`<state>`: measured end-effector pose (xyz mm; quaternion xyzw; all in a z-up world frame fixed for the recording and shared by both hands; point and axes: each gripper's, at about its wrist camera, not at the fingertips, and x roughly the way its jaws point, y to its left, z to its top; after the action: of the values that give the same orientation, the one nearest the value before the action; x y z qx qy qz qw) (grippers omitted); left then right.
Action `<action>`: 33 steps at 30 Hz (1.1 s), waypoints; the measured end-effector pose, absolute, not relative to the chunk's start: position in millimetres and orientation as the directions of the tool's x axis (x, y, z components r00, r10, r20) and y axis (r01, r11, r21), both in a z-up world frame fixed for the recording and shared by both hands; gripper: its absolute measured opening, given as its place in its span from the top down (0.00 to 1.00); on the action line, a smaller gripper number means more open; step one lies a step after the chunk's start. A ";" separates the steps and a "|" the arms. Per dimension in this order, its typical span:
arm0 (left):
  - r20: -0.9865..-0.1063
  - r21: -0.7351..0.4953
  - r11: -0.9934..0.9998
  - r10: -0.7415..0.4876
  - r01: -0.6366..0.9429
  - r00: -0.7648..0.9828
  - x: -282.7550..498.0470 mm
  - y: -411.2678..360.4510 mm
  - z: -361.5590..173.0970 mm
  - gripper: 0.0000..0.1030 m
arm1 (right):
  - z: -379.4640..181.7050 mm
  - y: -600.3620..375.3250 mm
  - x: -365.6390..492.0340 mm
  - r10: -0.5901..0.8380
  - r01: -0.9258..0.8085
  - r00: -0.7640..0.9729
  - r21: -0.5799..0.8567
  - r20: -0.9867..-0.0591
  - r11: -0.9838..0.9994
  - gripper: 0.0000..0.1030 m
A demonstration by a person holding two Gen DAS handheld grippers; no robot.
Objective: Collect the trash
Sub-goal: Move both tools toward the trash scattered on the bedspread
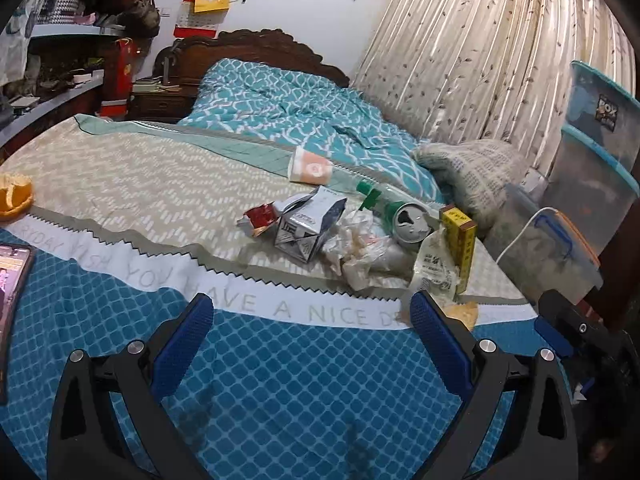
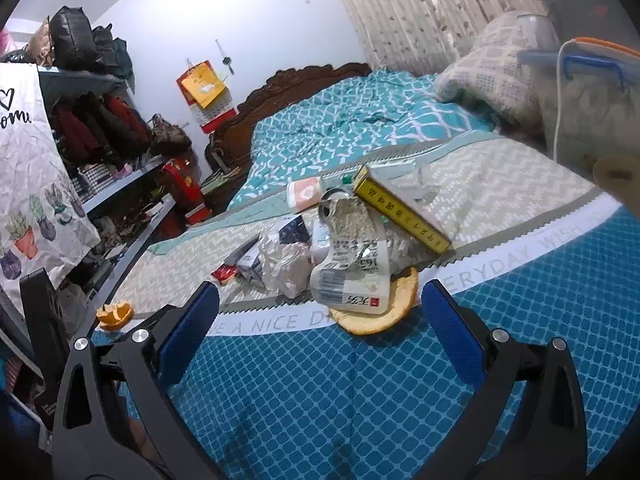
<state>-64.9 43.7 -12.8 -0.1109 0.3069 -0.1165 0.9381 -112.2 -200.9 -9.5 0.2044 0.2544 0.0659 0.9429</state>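
A pile of trash lies on the bed: a crushed carton (image 1: 306, 222), a red wrapper (image 1: 258, 218), crumpled paper (image 1: 356, 248), a can (image 1: 410, 224), a green-capped bottle (image 1: 370, 192), a paper cup (image 1: 310, 165), a yellow box (image 1: 460, 240) and a printed wrapper (image 1: 434, 270). In the right wrist view the wrapper (image 2: 352, 272) lies on an orange peel (image 2: 380, 316), beside the yellow box (image 2: 400, 208) and cup (image 2: 306, 194). Another peel (image 1: 16, 196) lies far left, also in the right wrist view (image 2: 116, 314). My left gripper (image 1: 312, 320) and right gripper (image 2: 320, 308) are open and empty, short of the pile.
A phone (image 1: 12, 280) lies at the bed's left edge. Stacked plastic storage boxes (image 1: 592, 168) and a folded blanket (image 1: 472, 176) stand to the right. Cluttered shelves (image 2: 100, 132) line the left. A white paper bag (image 2: 32, 184) hangs at left. A teal duvet (image 1: 288, 108) covers the far bed.
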 end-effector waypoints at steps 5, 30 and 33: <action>-0.542 -0.218 0.952 -0.300 0.213 0.785 -73.4 29.7 -5.8 0.09 | -16.5 -192.6 -102.0 0.283 -0.057 0.823 0.424 -0.492 0.904 0.03; -0.404 -0.027 0.993 -0.114 0.113 0.908 -23.2 51.7 59.4 0.09 | 13.1 -195.0 -96.4 0.215 -0.102 0.871 0.265 -0.441 0.959 0.35; -0.404 -0.021 0.992 -0.121 0.123 0.907 -21.8 48.7 57.4 0.09 | 18.4 -199.7 -95.3 0.195 -0.096 0.883 0.244 -0.426 0.965 0.39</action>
<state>-21.8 48.7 57.4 0.0024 0.2066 -0.0622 0.9764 -95.3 -199.7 18.4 0.1086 0.2293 0.0754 0.9643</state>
